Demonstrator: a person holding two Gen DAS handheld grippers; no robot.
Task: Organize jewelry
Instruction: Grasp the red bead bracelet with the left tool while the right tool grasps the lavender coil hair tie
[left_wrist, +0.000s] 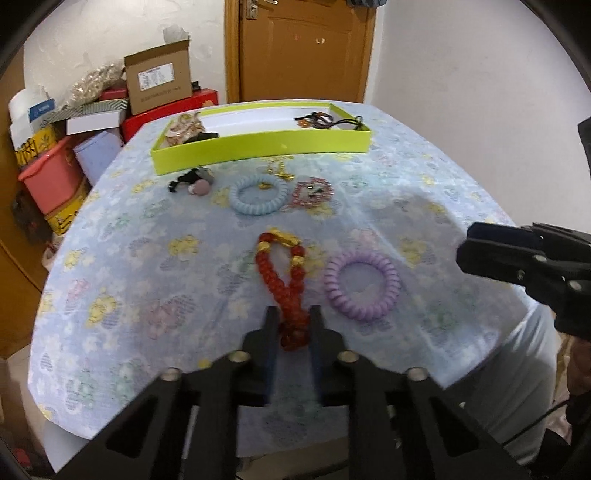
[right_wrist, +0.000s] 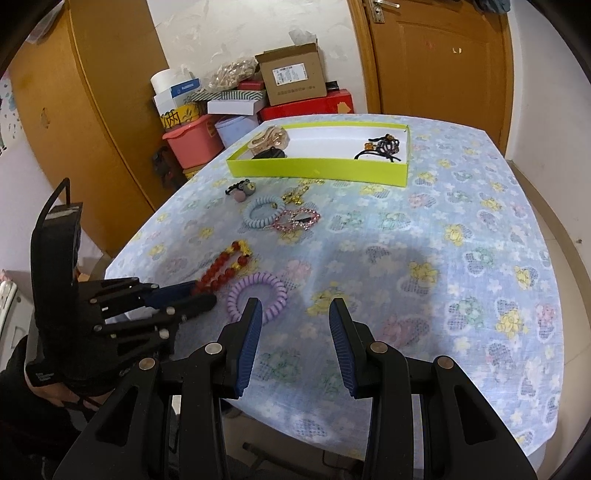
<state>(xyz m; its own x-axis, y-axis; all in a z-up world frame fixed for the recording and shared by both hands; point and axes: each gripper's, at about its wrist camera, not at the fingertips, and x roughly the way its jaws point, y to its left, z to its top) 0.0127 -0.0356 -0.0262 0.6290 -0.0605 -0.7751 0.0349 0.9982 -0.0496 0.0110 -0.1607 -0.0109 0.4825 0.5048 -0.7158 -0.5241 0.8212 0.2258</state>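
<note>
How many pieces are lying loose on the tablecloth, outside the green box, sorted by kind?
Spiral hair ties: 2, the light blue one and the purple one
Red bead bracelet with gold beads: 1
Pink sparkly clip: 1
Small gold piece: 1
Black hair tie with bear charm: 1
Total: 6

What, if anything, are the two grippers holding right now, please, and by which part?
The left gripper is shut on the near end of the red bead bracelet, its fingers either side. The right gripper is open, holding nothing.
</note>
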